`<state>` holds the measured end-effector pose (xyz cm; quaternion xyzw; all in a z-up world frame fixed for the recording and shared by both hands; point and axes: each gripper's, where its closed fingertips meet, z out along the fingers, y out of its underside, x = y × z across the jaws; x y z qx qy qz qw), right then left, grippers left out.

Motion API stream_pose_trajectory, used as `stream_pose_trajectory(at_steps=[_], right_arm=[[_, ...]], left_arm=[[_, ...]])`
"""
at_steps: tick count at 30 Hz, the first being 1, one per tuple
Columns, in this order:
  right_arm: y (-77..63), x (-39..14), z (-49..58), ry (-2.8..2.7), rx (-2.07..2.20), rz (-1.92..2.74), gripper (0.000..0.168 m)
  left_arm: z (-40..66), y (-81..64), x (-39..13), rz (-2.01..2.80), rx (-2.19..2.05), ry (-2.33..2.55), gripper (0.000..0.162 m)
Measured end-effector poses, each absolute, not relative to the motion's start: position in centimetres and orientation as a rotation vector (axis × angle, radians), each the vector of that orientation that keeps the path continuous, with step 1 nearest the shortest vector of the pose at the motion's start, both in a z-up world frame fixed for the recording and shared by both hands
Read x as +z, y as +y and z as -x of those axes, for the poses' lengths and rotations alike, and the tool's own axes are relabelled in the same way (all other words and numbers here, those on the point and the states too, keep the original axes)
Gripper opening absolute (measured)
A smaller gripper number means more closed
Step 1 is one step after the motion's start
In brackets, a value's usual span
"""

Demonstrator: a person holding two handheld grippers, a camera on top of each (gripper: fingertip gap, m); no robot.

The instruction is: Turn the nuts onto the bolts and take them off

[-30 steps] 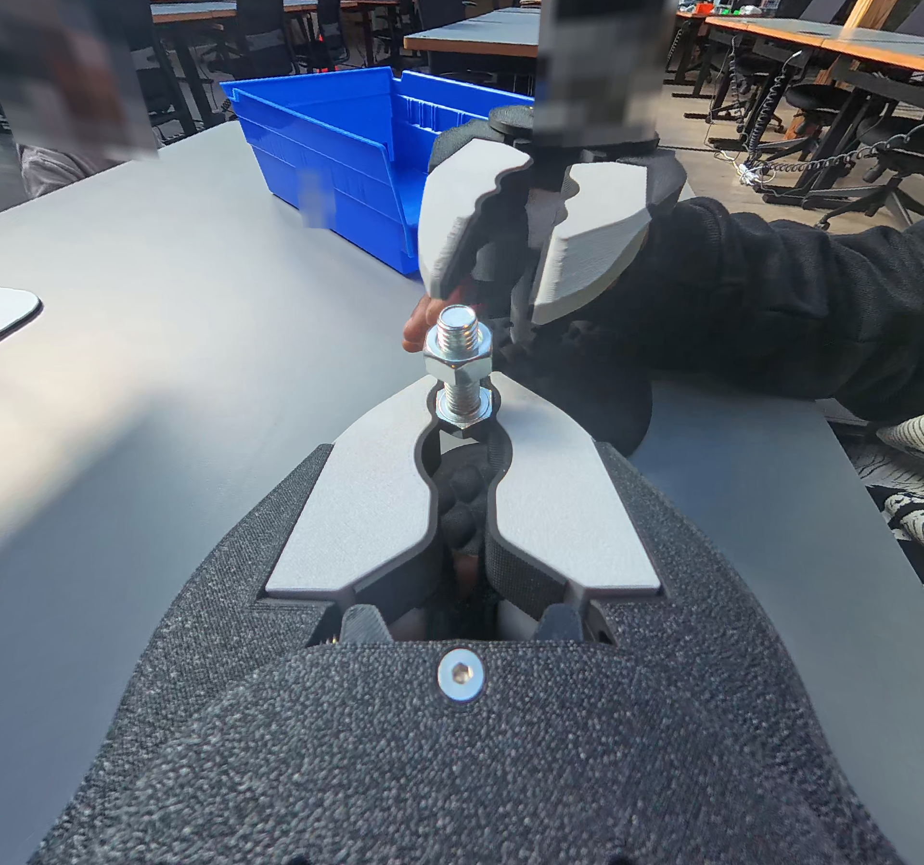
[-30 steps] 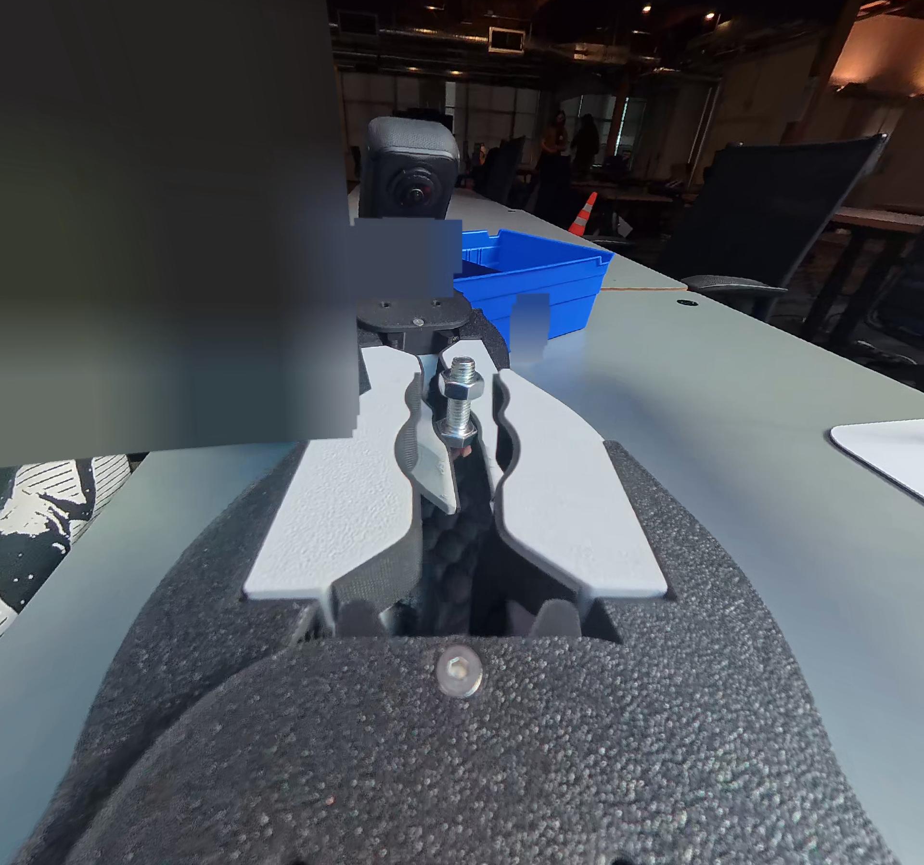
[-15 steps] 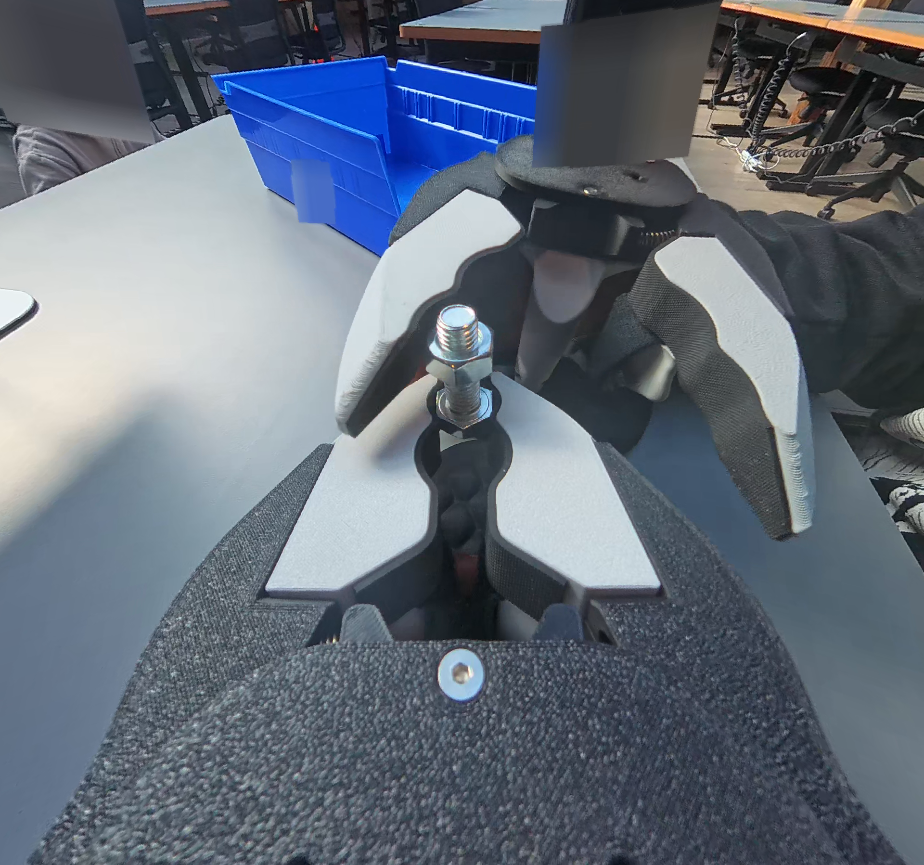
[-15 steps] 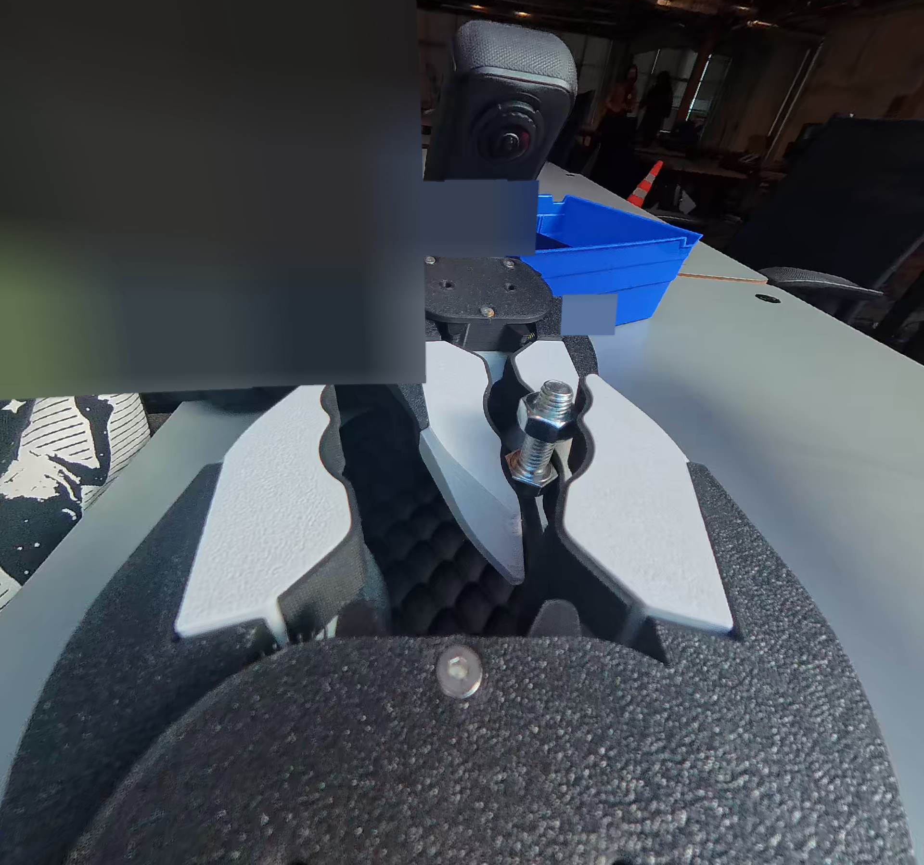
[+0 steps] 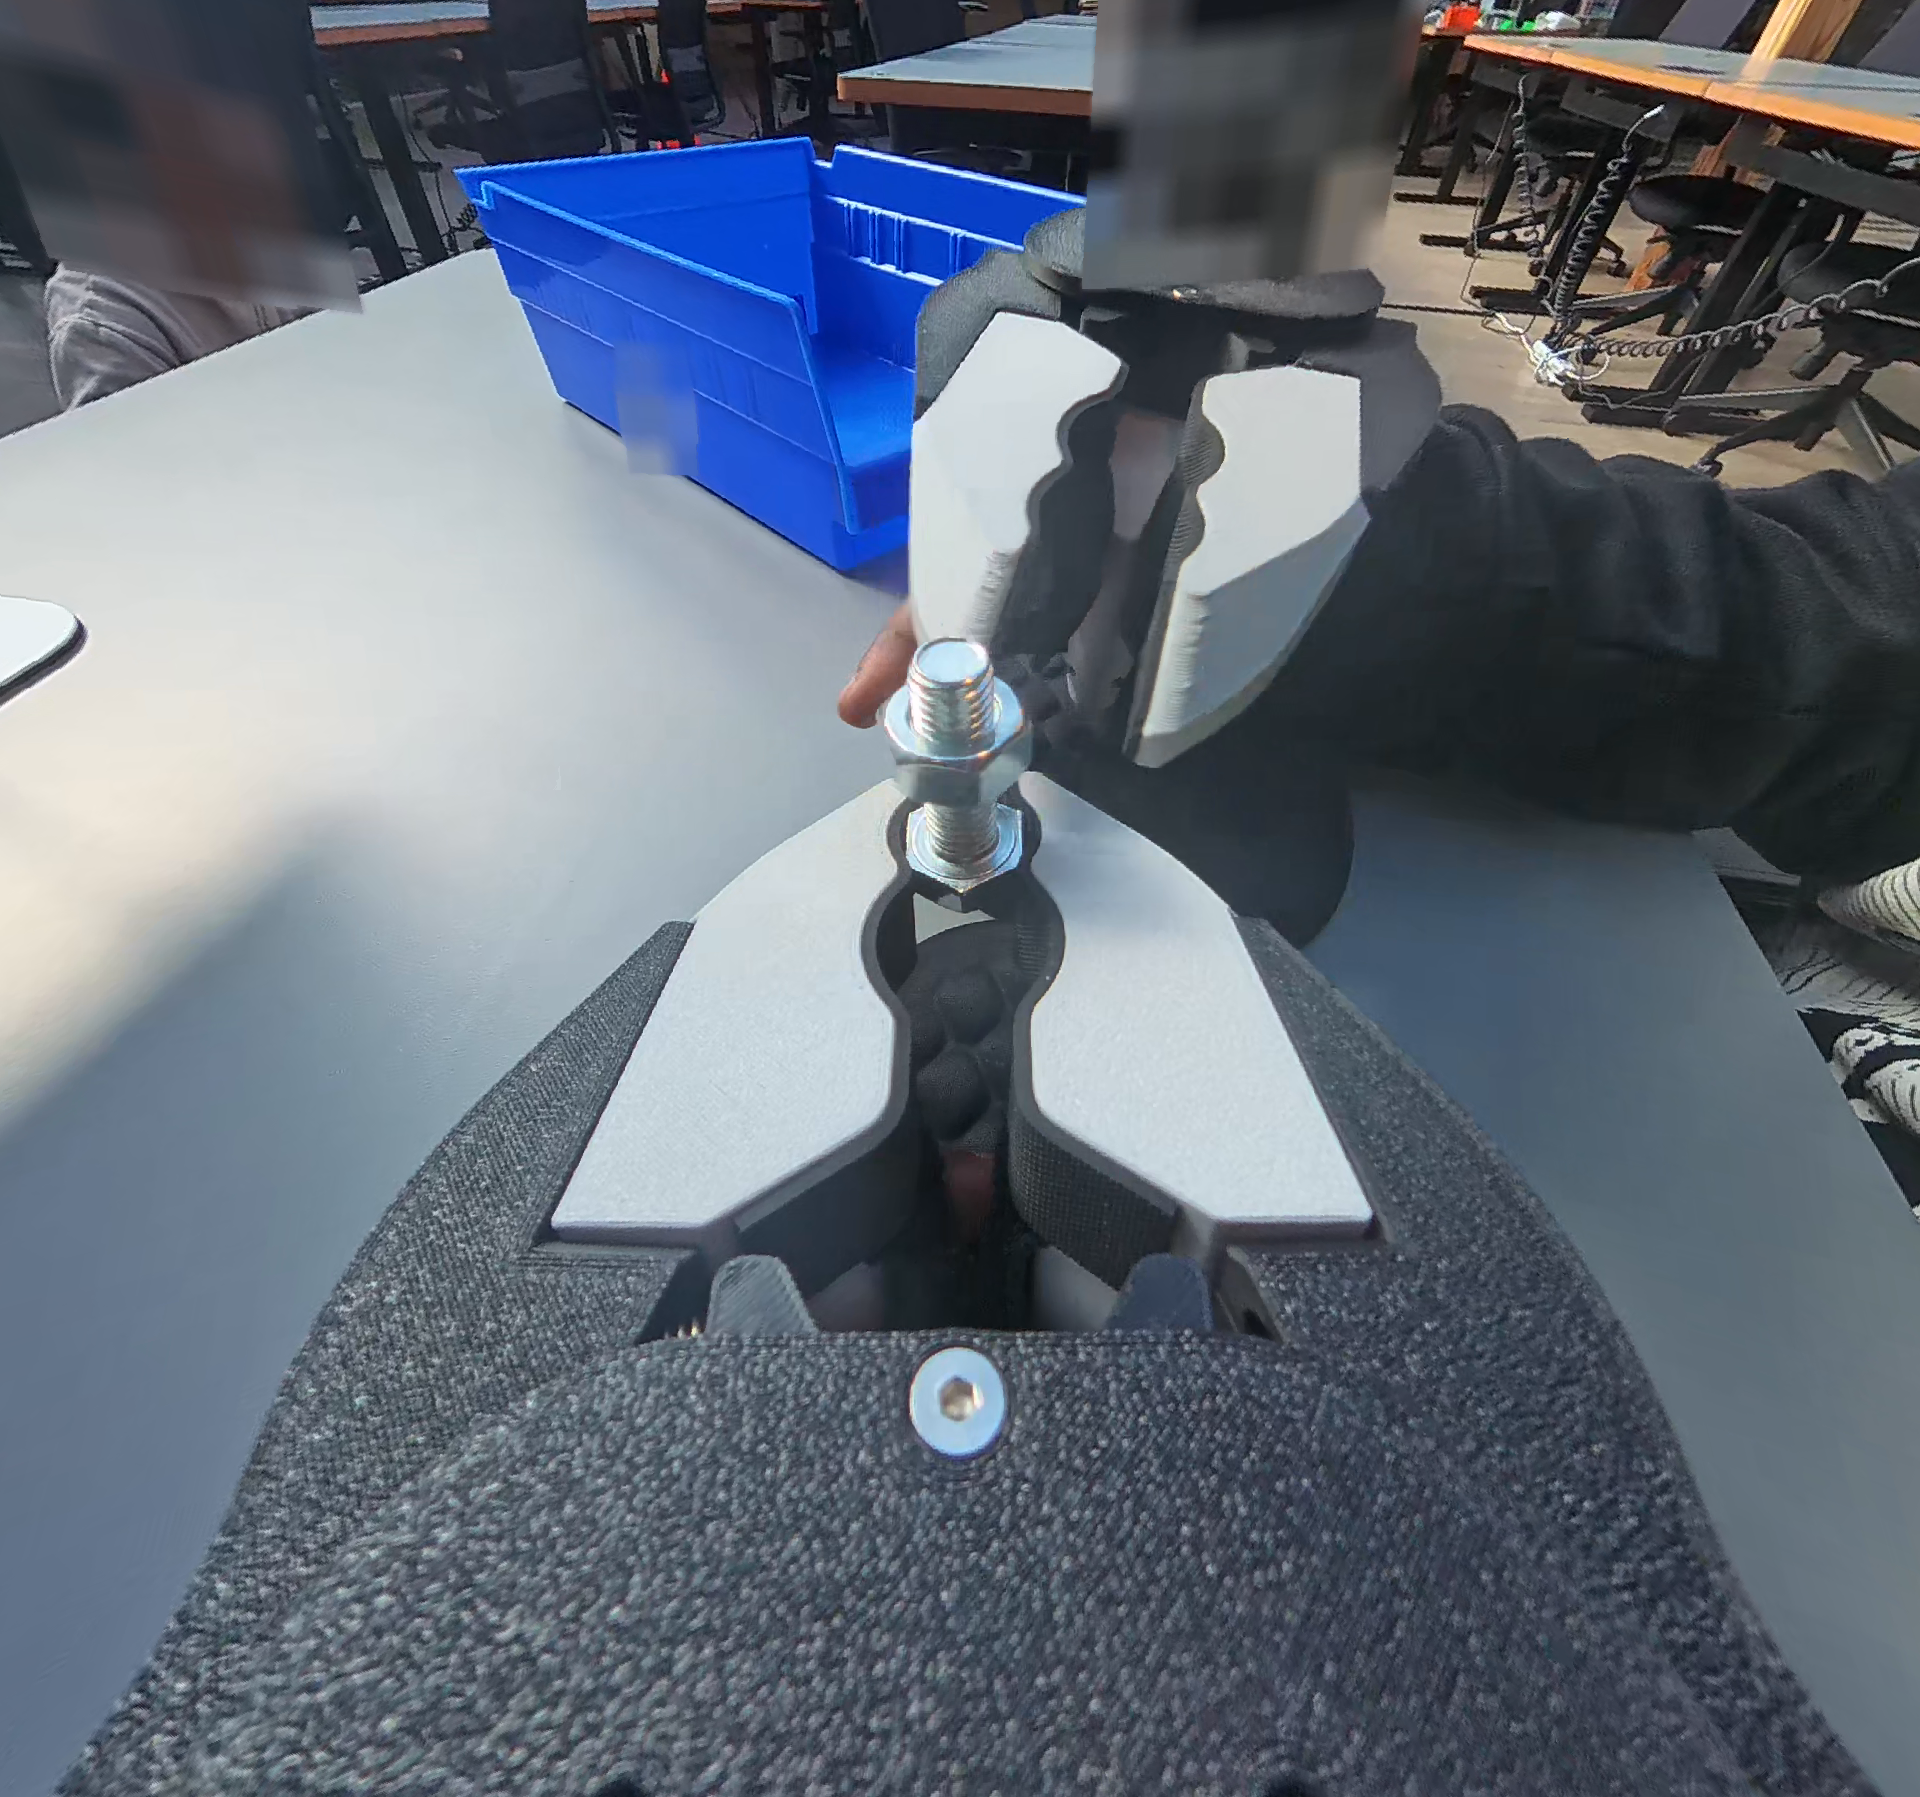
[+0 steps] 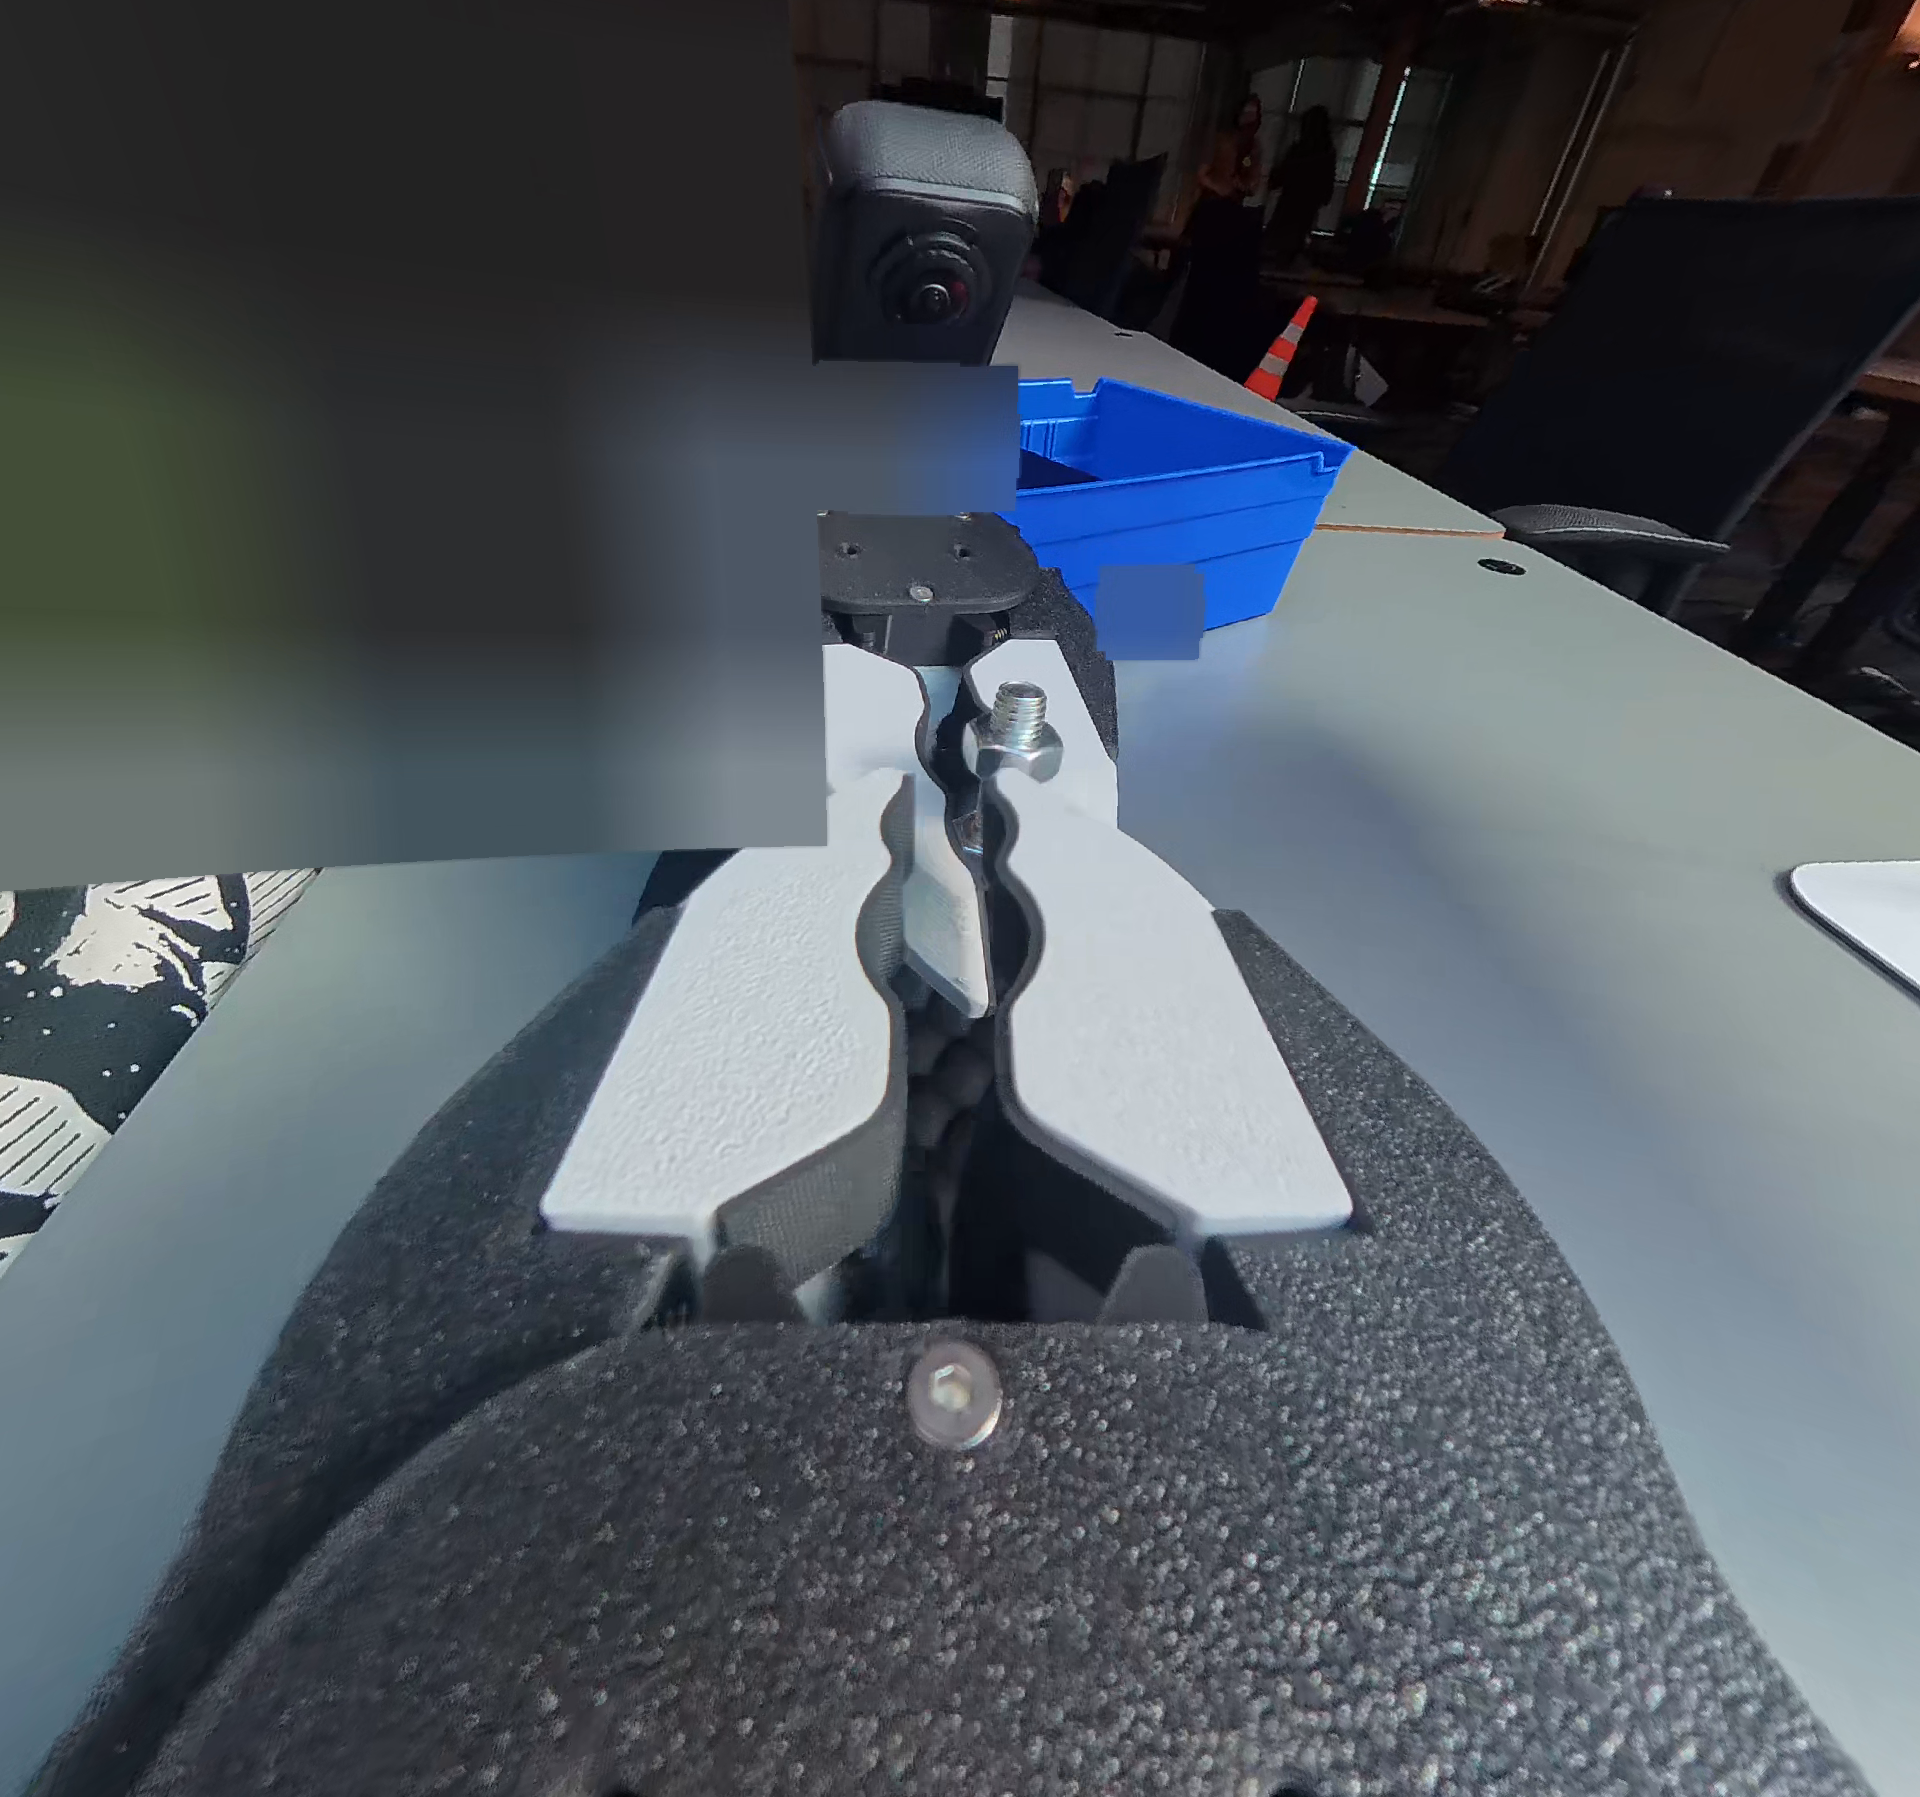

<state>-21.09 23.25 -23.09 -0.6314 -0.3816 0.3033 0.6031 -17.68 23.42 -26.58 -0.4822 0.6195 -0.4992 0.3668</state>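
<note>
Grey table (image 5: 312, 708) – blue bin (image 5: 727, 313) on it – chairs (image 5: 540, 12) behind.

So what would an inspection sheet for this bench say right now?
Surface: grey table, bare around the work.
Job's things: bolt upright, one nut threaded near its top.
Clutter: blue bin behind; white flat item at the edge.
Grippers: left gripper clamps the bolt's head; right gripper is nearly closed by the nut, grip unclear.
Cables: coiled cables under distant desks.
Surroundings: desks, office chairs, an orange cone.
</note>
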Motion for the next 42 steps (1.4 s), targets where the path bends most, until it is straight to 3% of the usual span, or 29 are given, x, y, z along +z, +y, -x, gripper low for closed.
stream_pose_trajectory(at_steps=[5,15,20,27,42], right_arm=[[23.1,-22.2,20.5,-0.851,0.718,1.423,0.007],[24.4,-22.8,22.9,-0.814,0.723,1.405,0.085],[24.2,-23.4,24.6,-0.874,0.719,1.414,0.094],[23.9,-23.8,24.6,-0.912,0.705,1.434,0.079],[23.6,-23.0,20.8,-0.864,0.663,1.464,0.010]], left_arm=[[17.7,23.4,-26.6,1.240,-1.282,1.594,0.014],[17.6,23.4,-26.6,1.238,-1.277,1.600,0.014],[17.6,23.3,-26.7,1.237,-1.268,1.610,0.014],[17.6,23.4,-26.7,1.239,-1.273,1.601,0.014],[17.7,23.5,-26.5,1.243,-1.284,1.587,0.014]])
